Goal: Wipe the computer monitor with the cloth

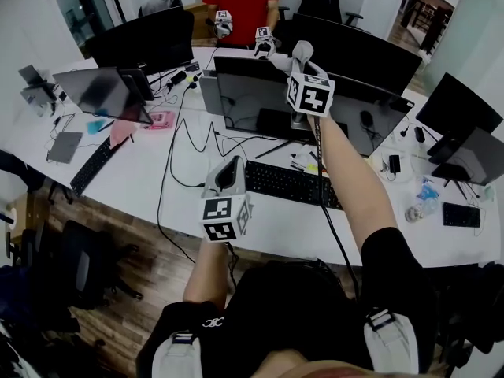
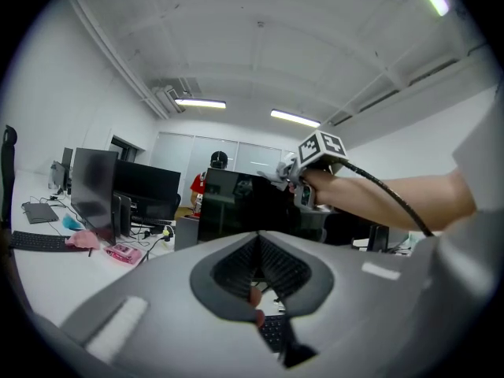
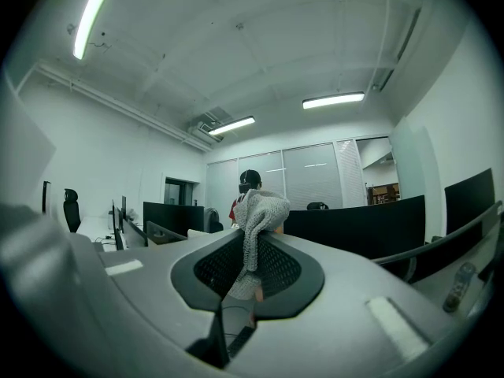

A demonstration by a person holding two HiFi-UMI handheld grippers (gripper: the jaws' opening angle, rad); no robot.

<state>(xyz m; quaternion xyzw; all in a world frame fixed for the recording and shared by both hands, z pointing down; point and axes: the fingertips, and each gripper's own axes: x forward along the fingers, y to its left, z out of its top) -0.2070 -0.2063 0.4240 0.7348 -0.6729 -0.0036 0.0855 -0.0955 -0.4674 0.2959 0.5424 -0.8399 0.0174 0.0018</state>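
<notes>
Right hand-held gripper [image 3: 250,294] with cloth [image 3: 258,211] by monitor [image 1: 248,101]

Open-plan office. Long white desk [image 1: 138,183] carrying many monitors [image 1: 252,101], keyboards [image 1: 290,184] and loose cables [image 1: 168,164]. Black swivel chairs [image 1: 79,266] on wood floor [image 1: 157,282]. Ceiling strip lights [image 3: 333,99]. Glazed partition [image 3: 311,176] at rear. More monitor rows beyond.

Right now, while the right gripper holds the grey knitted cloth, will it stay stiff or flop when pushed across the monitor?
Probably floppy: the grey knitted cloth bunches in soft folds where the right gripper is shut on it. Its open knit suggests light and not slippery. It may crumple against the black monitor.
</notes>
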